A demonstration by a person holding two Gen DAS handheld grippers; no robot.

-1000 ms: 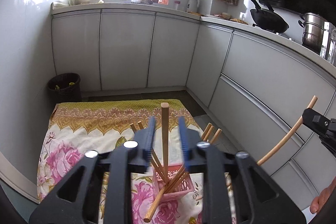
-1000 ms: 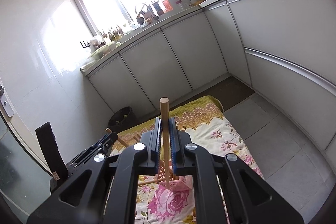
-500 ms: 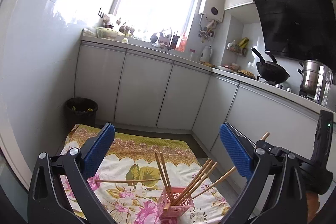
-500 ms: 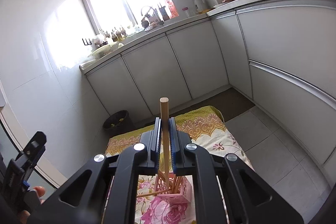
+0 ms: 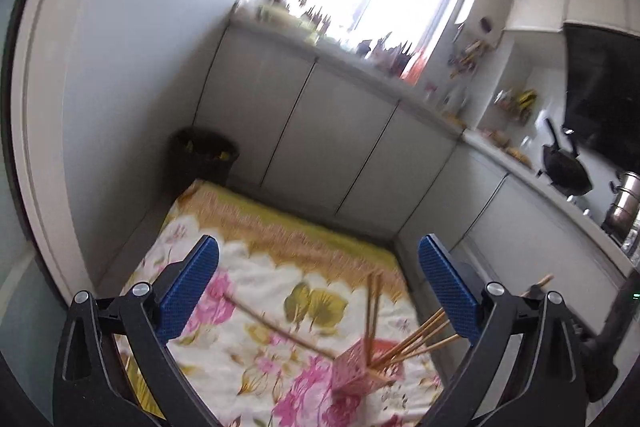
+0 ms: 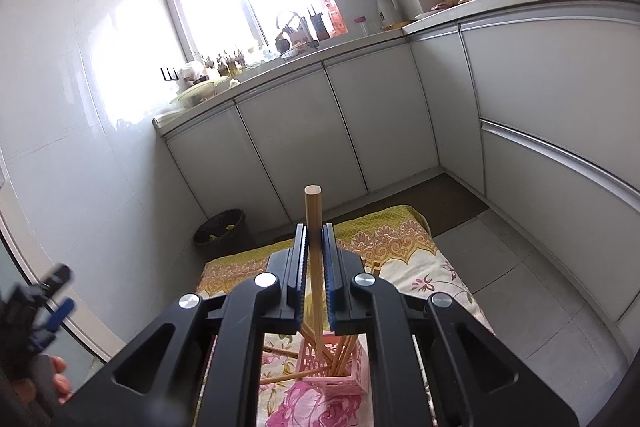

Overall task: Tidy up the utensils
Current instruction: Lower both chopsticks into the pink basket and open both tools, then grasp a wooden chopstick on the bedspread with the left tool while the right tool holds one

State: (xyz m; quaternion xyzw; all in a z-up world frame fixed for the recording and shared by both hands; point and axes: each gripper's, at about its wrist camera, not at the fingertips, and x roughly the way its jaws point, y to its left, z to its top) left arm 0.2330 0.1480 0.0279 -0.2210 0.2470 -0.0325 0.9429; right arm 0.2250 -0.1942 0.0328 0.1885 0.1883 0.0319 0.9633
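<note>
My right gripper (image 6: 315,231) is shut on an upright wooden chopstick (image 6: 312,205). The stick's lower end points into the pink lattice holder (image 6: 352,371) just below, where several chopsticks lean. One loose chopstick (image 6: 286,378) lies on the cloth left of the holder. My left gripper (image 5: 320,287) is wide open with nothing between its blue pads (image 5: 192,291). It hangs back to the left of the holder (image 5: 360,367), over a loose chopstick (image 5: 280,327). The right gripper's tip and its stick's top end (image 5: 542,282) peek in at the right.
The holder stands on a floral cloth (image 5: 260,267) spread on the kitchen floor. A black waste bin (image 6: 222,231) sits in the corner beyond it. Grey cabinets (image 6: 340,131) line the back and right. A hand (image 6: 60,383) holds the blurred left gripper at the left edge.
My left gripper let go of its chopstick, opened wide, then drew away to the left and rolled. My right gripper stayed shut on its chopstick and shifted slightly over the holder.
</note>
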